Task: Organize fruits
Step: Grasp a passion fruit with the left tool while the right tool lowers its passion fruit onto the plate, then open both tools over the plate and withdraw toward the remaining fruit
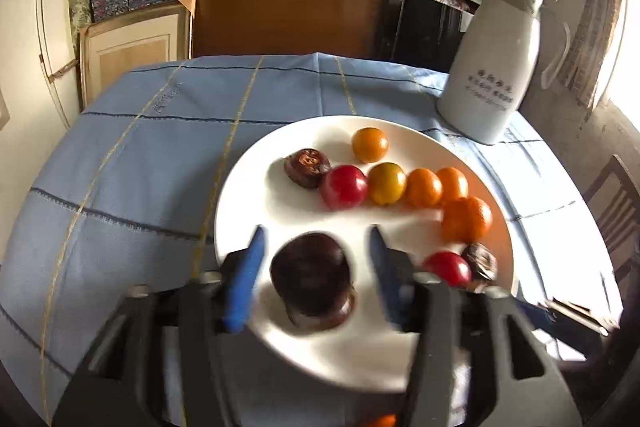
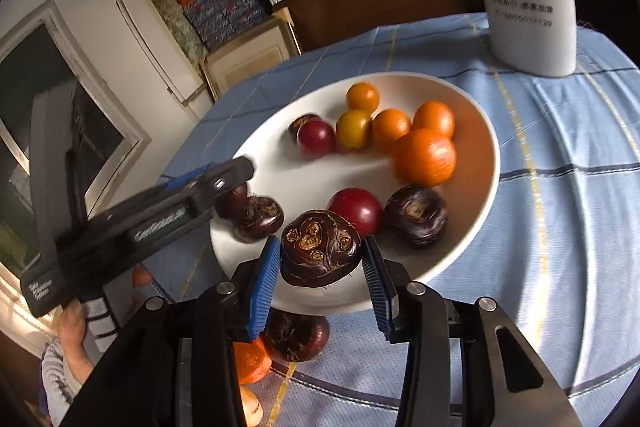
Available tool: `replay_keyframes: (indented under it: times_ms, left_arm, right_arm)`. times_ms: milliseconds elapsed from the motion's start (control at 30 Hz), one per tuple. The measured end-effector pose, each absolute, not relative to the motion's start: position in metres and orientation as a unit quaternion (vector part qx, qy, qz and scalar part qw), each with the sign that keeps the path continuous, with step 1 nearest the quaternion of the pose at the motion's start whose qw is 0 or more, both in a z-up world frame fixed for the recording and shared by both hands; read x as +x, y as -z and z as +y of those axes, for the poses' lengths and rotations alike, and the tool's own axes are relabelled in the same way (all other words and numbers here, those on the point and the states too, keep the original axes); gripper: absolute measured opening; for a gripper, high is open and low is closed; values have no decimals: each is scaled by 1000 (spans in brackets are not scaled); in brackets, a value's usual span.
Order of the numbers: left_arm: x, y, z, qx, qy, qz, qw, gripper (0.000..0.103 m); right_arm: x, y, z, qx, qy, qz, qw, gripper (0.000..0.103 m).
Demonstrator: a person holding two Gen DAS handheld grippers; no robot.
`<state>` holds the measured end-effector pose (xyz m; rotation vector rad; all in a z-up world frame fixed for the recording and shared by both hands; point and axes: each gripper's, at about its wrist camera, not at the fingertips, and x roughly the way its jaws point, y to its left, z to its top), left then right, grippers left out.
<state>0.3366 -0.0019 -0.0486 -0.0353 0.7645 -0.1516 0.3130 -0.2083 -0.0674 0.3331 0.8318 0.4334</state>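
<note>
A white plate (image 1: 248, 195) on the blue tablecloth holds orange and yellow round fruits (image 1: 370, 145), red ones (image 1: 344, 187) and dark water chestnuts (image 1: 306, 167). My left gripper (image 1: 316, 247) is open, its blue pads either side of a dark chestnut (image 1: 312, 281) lying on the plate, not touching it. My right gripper (image 2: 320, 259) is shut on a dark water chestnut (image 2: 320, 253), held just above the plate's (image 2: 472, 227) near rim. The left gripper (image 2: 236, 171) shows at the left in the right wrist view, over another chestnut (image 2: 256, 219).
A tall white jug (image 1: 492, 67) stands behind the plate on the right. A dark chestnut (image 2: 298, 335) and an orange fruit (image 2: 250, 359) lie on the cloth below the right gripper. Shelves with boxes fill the background. A chair (image 1: 616, 211) is at the right.
</note>
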Motion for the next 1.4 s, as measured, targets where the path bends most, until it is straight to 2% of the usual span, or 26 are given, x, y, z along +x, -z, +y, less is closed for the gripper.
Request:
replay_keyframes:
  times_ms: [33,133,233,300,567,767,833,1033,1400]
  left_arm:
    - [337,50,-1,-17,70,369,927,70]
    - [333,49,4,-15,73,367,927,71]
    - [319,46,15,-22,58,356,933,85]
    - [306,46,21,-23,45,350,935,89]
    - [248,69,51,-38,7,380,924,92]
    - [222,76,47,-49,45,389,919,92]
    - [217,74,36,-32,63,380,922,92]
    - [215,79,1,32,94,381,919,94]
    - [218,79,-10,18,147,390,909,94]
  right_arm:
    - [312,66,-211,163,-206,395,880,48]
    - [303,58,-219,185,-203,375,885,54]
    - [295,60,-227,188,-196,373,887,57]
    - [290,64,-233,195,-193,378,884,58]
    - [257,76,-250,234,-195,378,874,63]
    - [245,85,-243,224,-196,392,871,66]
    - [246,85,-243,223,-190,395,871,70]
    - [251,89,-251,247,-185,404,861,70]
    - [252,91,-250,243,-179,408,862,72]
